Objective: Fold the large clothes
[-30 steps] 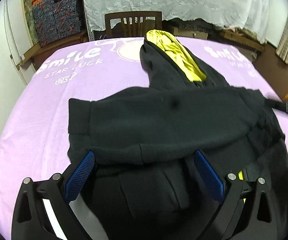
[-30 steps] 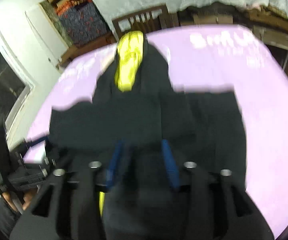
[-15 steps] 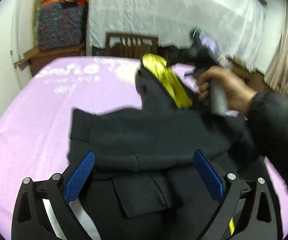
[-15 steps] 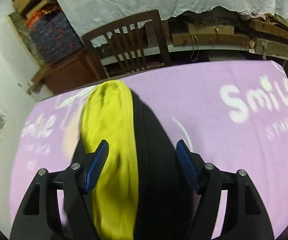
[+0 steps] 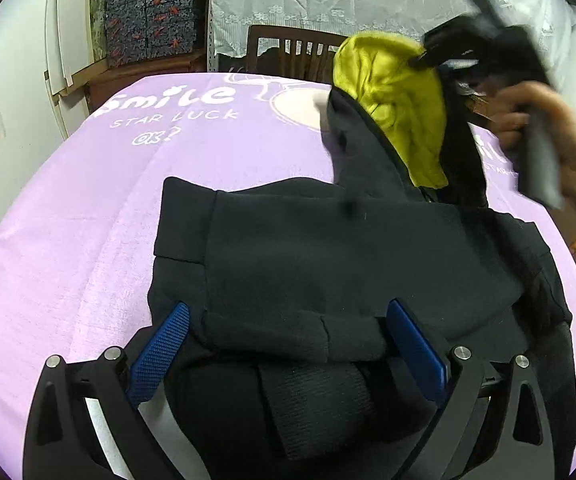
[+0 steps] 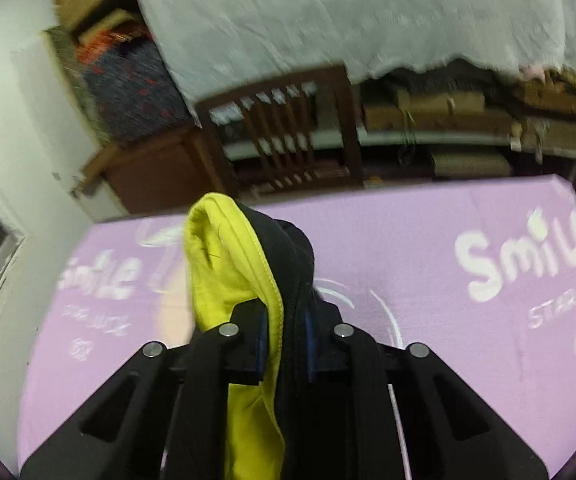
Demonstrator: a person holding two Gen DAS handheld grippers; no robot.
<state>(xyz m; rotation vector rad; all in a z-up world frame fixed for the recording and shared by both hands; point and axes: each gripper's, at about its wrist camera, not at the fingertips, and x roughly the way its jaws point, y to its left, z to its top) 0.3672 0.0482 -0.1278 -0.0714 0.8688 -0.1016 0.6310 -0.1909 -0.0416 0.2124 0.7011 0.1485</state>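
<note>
Garment: a black fleece hoodie with a yellow-green hood lining [image 5: 327,264] lies on the desk under a purple printed cloth [image 5: 88,208], its body folded, just ahead of the left hand-held gripper.
Left hand-held gripper [image 5: 288,352]: blue-padded fingers spread wide, one on each side of the hoodie's near folded edge and ribbed cuff; no pinch.
Right hand-held gripper [image 6: 284,340]: fingers pressed together, pinching the hood's edge where the yellow lining meets the black fabric.
Hood [image 5: 391,108]: lifted off the desk, rising ahead of the right fingers, lining facing left.
Person's hand [image 5: 543,136]: holds the right tool's handle, blurred.
Background: dark wooden chair [image 6: 284,132] beyond the desk's far edge.
</note>
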